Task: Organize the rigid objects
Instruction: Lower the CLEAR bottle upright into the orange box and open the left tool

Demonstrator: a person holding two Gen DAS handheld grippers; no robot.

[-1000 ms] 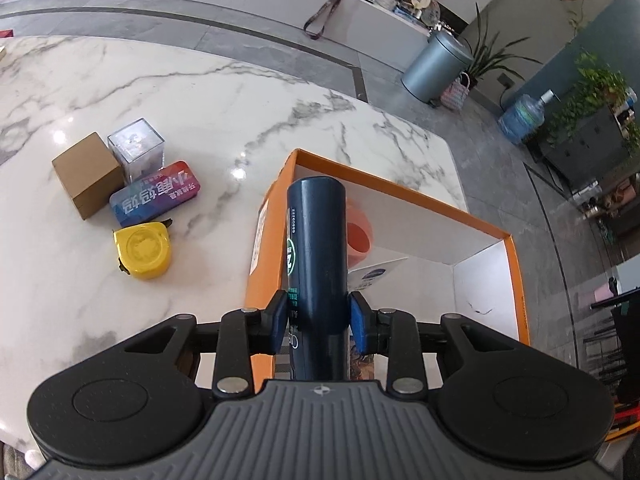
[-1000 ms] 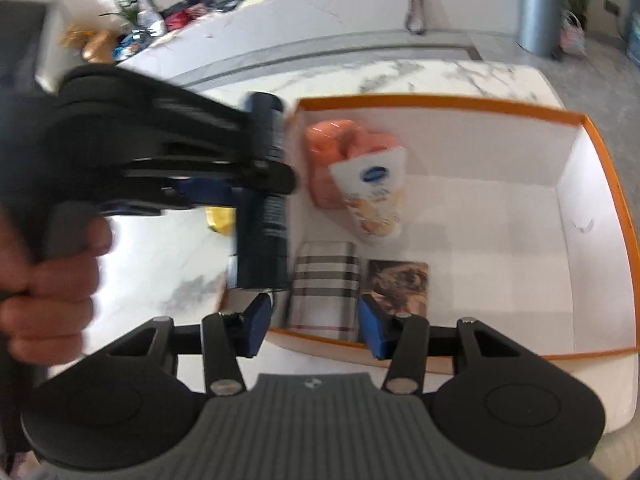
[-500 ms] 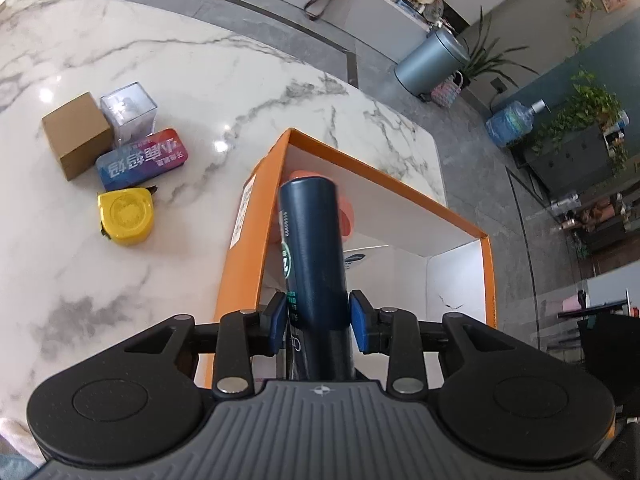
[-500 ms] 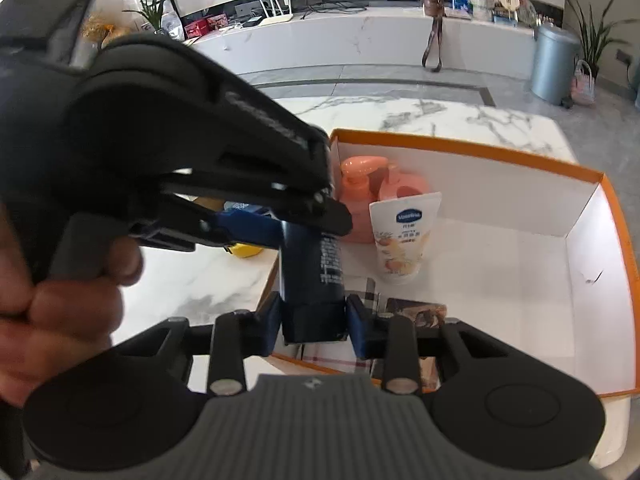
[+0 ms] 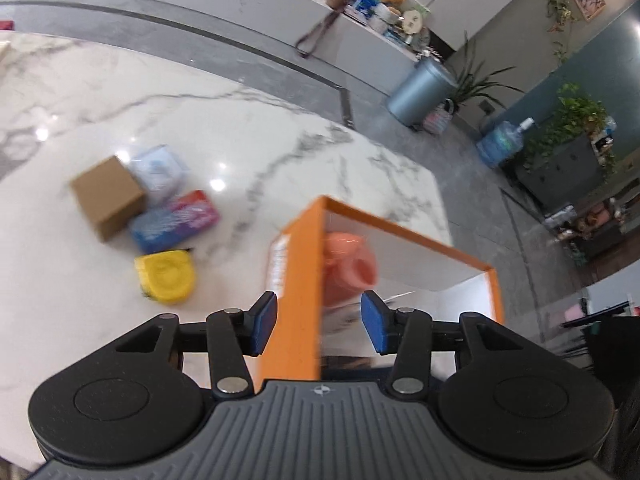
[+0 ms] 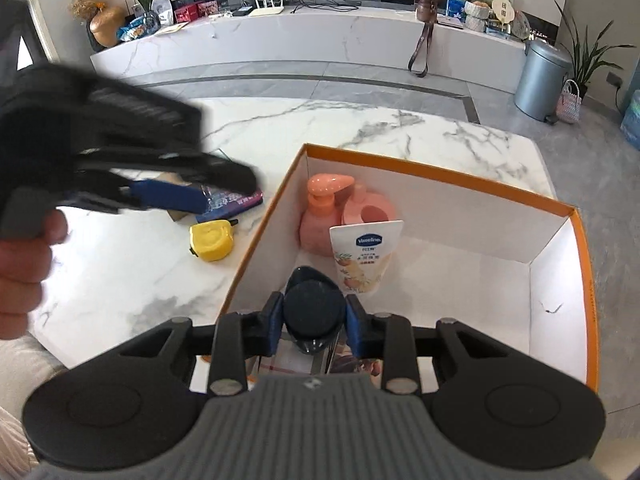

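Pinching the dark blue bottle (image 6: 314,314) by its body, the right hand-held gripper (image 6: 313,328) holds it upright over the near-left corner of the orange box (image 6: 440,170), above flat packets lying on the box floor; the left hand-held gripper (image 5: 318,326) hangs spread and empty over the box's left wall.

The bottle is tall and narrow, so if it is let go before its base sits flat, or lands half on a packet, it may topple against the white Vaseline tube (image 6: 366,256) or the pink pump bottle (image 6: 320,216) standing just behind it; a lowering path too near the wall could also catch the rim.

The right wrist view shows the box interior, the grip on the bottle, and the left hand-held gripper blurred over the desk (image 6: 360,120); the left wrist view shows none of the dark bottle, only a blurred pink shape inside the box.

The left view gives what is left outside on the desk: a brown carton (image 5: 108,196), a clear cube (image 5: 160,170), a blue tin (image 5: 174,220) and a yellow tape measure (image 5: 166,276), close together and well apart from the box; the right view hides the carton and cube.
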